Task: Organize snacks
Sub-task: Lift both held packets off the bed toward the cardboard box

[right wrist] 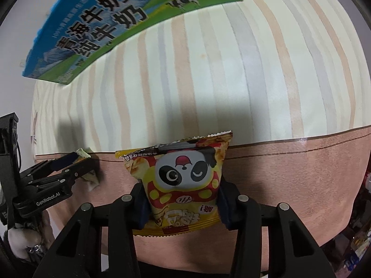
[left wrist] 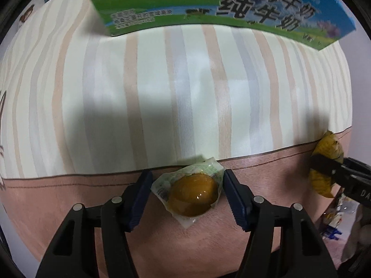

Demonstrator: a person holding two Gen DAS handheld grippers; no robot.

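Note:
A clear packet holding a brown braised egg (left wrist: 193, 195) lies on the pink border of the tablecloth. My left gripper (left wrist: 186, 180) points down over it, and both blue pads touch the wrapper's sides. In the right wrist view that gripper (right wrist: 78, 162) shows at the left with the egg packet (right wrist: 92, 180) between its fingers. A yellow snack bag with a panda face (right wrist: 183, 169) sits pinched between the pads of my right gripper (right wrist: 183, 199). In the left wrist view the right gripper (left wrist: 334, 169) appears at the far right, closed around the yellow bag (left wrist: 327, 146).
A blue and green milk carton box (left wrist: 208, 4) (right wrist: 104, 23) stands at the far side of the striped tablecloth (left wrist: 185, 92). Beyond the table's right edge lie more wrapped items (left wrist: 334, 213) (right wrist: 361, 231). A gloved hand (right wrist: 20, 238) holds the left gripper.

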